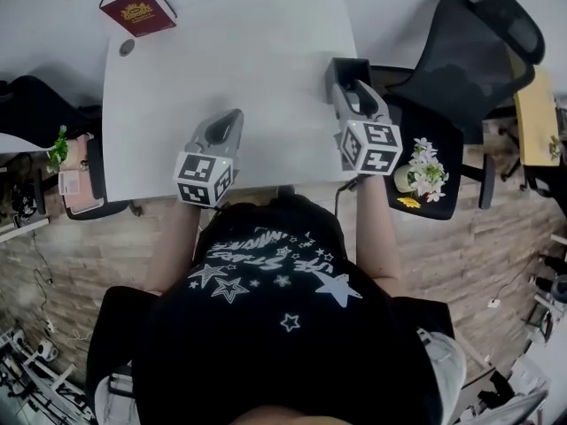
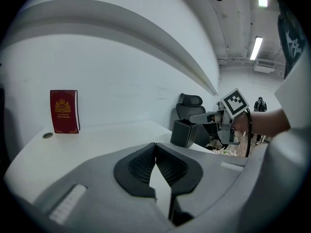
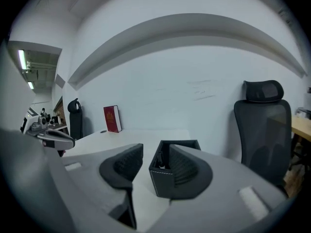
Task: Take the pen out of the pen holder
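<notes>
Your right gripper (image 3: 155, 152) is at the black pen holder (image 3: 163, 178), which stands upright at the right edge of the white table (image 1: 248, 51). Its jaws are apart. In the right gripper view the holder sits between them, with the right jaw drawn across the holder's right side and the left jaw clear of its left wall, bare table showing in the gap. Neither pad visibly presses on anything, so that gripper grips nothing.

The pen (image 3: 160, 159) is in the holder (it shows only as a slim dark shape against the inner left wall, too small to make out further).

Your left gripper (image 2: 155, 147) hovers over the near part of the table, well apart from the holder, with its jaws closed tip to tip and nothing between them. From its view you look across at the holder and your right gripper beside it.

A red book (image 1: 137, 7) stands at the far left corner of the table. A black office chair (image 1: 469, 42) is just right of the table, with flowers (image 1: 425, 171) on a seat beside your right arm.
</notes>
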Tool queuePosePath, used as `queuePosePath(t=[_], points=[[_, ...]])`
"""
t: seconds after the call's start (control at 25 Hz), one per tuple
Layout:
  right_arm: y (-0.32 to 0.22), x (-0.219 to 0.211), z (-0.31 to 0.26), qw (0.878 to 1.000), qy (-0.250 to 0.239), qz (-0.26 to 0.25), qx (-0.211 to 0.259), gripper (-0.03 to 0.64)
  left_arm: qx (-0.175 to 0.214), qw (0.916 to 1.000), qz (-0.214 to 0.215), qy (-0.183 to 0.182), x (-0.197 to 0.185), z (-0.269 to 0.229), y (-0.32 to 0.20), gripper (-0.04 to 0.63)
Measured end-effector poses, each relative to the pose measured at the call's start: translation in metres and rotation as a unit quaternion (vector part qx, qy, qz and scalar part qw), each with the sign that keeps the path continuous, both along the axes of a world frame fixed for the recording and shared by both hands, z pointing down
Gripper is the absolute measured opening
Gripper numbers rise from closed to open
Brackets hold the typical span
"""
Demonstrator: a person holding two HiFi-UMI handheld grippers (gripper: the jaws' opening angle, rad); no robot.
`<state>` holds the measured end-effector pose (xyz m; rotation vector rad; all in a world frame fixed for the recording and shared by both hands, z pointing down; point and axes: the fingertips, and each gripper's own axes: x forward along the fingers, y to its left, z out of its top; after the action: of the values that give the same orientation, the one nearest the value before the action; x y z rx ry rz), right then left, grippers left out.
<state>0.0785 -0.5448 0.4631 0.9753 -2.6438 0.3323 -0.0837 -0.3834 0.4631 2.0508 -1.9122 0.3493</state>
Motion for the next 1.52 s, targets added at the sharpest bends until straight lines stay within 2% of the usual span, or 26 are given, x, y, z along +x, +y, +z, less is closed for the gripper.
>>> queuePosePath(t=[0.12,0.24,0.36,0.64,0.92,1.32,1.52], points=[[-0.004,-0.003,0.005,1.0,0.008,-0.002,-0.003,0.112,-0.001,0.9999,-0.015,0.002,-0.005,0.004,0.0,0.011],[-0.006,-0.004,0.008,1.0,0.016,-0.006,-0.005,0.102,-0.001,0.9997,-0.024,0.0,-0.007,0.007,0.001,0.011],[-0.005,-0.004,0.011,1.0,0.02,-0.01,-0.002,0.051,0.002,0.9996,-0.026,-0.011,-0.004,0.007,0.002,0.011],[-0.006,-0.001,0.005,1.0,0.025,0.001,0.009,0.04,0.006,0.9993,-0.032,-0.018,-0.002,0.001,0.014,0.011],[-0.003,0.001,-0.035,0.999,0.002,0.007,0.042,0.038,0.019,0.9989,-0.038,-0.02,-0.011,-0.009,0.024,0.011],[0.025,0.022,-0.109,0.993,-0.015,0.061,0.102,0.037,0.032,0.9994,0.013,0.001,-0.004,-0.022,0.042,0.011],[0.049,0.035,-0.124,0.989,-0.014,0.087,0.115,0.037,0.03,0.9988,0.039,0.004,-0.01,-0.021,0.053,0.011]])
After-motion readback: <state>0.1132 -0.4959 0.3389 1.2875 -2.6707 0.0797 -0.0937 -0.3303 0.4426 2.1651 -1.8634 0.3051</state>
